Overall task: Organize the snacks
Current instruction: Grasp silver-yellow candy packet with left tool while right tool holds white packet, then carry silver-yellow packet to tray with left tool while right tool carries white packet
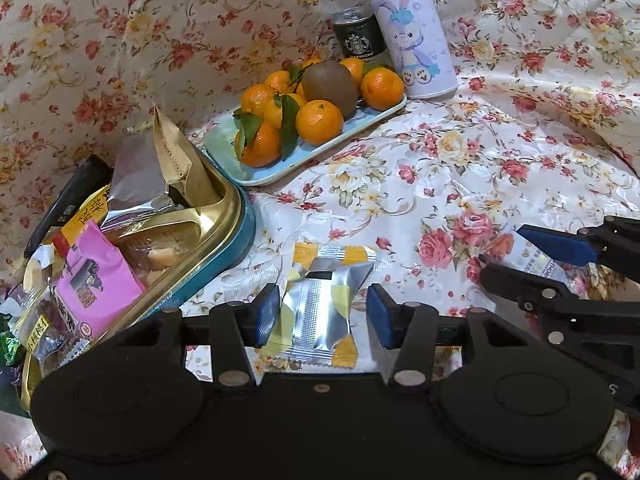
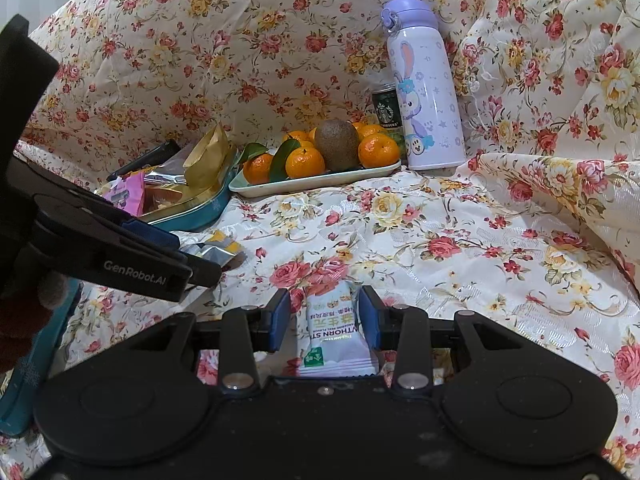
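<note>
Two views split the scene. Only the left wrist camera showed the left gripper spread wide around a silver-and-yellow snack packet lying on the floral cloth, pads clear of it, beside the packed gold tin. Only the right wrist camera showed the right gripper clamped on a white hawthorn snack packet.
</note>
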The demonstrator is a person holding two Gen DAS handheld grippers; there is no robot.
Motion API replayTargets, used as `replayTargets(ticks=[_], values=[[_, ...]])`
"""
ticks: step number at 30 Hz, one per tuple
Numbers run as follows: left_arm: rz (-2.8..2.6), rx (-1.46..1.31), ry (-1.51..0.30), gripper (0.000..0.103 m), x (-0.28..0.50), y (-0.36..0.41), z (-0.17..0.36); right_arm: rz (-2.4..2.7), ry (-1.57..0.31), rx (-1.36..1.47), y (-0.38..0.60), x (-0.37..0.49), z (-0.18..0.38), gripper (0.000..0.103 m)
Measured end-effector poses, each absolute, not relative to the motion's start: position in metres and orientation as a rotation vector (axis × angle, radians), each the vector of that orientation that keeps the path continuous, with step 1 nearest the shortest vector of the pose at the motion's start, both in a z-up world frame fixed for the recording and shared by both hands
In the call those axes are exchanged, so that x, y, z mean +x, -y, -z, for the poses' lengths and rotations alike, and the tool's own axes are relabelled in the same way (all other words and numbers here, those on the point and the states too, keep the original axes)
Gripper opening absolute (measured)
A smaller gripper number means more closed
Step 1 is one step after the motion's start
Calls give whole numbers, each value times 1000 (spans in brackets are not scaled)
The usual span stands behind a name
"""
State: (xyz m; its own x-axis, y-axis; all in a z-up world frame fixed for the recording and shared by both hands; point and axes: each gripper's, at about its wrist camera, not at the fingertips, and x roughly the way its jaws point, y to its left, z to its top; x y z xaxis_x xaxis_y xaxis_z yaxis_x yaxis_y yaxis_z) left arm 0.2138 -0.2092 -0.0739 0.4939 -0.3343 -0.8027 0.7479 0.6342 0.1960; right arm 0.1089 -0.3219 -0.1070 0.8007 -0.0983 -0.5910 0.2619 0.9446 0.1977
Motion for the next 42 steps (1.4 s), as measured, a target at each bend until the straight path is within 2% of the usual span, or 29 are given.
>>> replayTargets(ticks=[6, 10, 13, 26, 42], values=[[690, 542, -848, 56, 222, 211, 78, 195, -614, 278, 322, 109, 107, 39], [690, 491, -888, 47, 224, 211, 77, 195, -613, 278, 323, 109, 107, 39], [651, 475, -897, 45, 219, 213, 75, 197, -613, 280, 322, 109, 107, 39], [458, 359, -968, 44, 165, 180, 62, 197, -612, 280, 322, 109, 107, 39], [349, 218, -1012, 46, 121, 137, 73, 218, -626, 248, 317, 111, 107, 37]])
